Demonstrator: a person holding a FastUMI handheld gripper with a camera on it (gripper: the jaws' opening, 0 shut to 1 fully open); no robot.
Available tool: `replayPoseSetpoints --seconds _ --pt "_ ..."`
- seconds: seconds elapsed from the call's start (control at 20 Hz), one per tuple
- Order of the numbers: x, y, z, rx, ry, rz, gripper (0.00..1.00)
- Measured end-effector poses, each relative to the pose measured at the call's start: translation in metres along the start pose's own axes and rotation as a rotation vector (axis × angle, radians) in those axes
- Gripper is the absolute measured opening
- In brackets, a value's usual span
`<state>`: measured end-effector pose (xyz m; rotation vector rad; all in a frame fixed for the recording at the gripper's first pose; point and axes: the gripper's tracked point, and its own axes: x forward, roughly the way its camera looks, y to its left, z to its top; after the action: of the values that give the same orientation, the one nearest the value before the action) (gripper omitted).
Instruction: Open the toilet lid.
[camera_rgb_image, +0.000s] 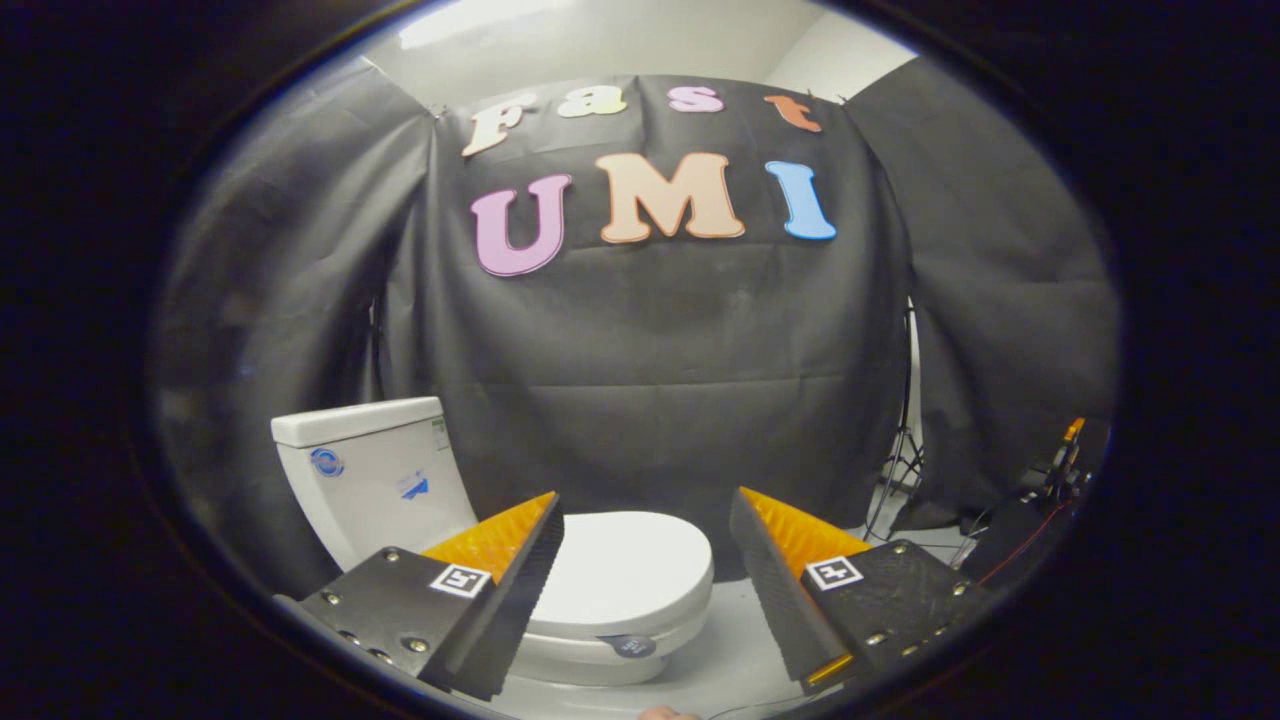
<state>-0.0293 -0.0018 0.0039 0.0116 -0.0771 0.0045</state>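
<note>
Fingers (545, 555) spread, toilet lid (625, 570) seemingly down

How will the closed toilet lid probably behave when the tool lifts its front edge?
The toilet lid looks like stiff, glossy plastic, so it may slip. It probably swings up toward the tank rather than coming free. The tool is open and holds nothing.

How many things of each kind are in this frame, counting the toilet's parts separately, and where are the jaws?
Toilet lid, closed: 1
Toilet tank: 1
Light stand: 1
Gripper, jaws open, lid just ahead between them, untouched: 1
Total: 4
</note>
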Motion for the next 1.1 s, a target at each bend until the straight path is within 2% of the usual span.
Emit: replayPoseSetpoints --seconds 0.2,0.5,1.1 --pt "0.005 -0.005 -0.013 0.025 0.034 -0.009 0.99" --pt "0.009 -0.01 -0.017 -0.023 0.044 -0.012 0.99" --pt "0.015 -0.013 -0.037 -0.008 0.094 -0.001 0.99"
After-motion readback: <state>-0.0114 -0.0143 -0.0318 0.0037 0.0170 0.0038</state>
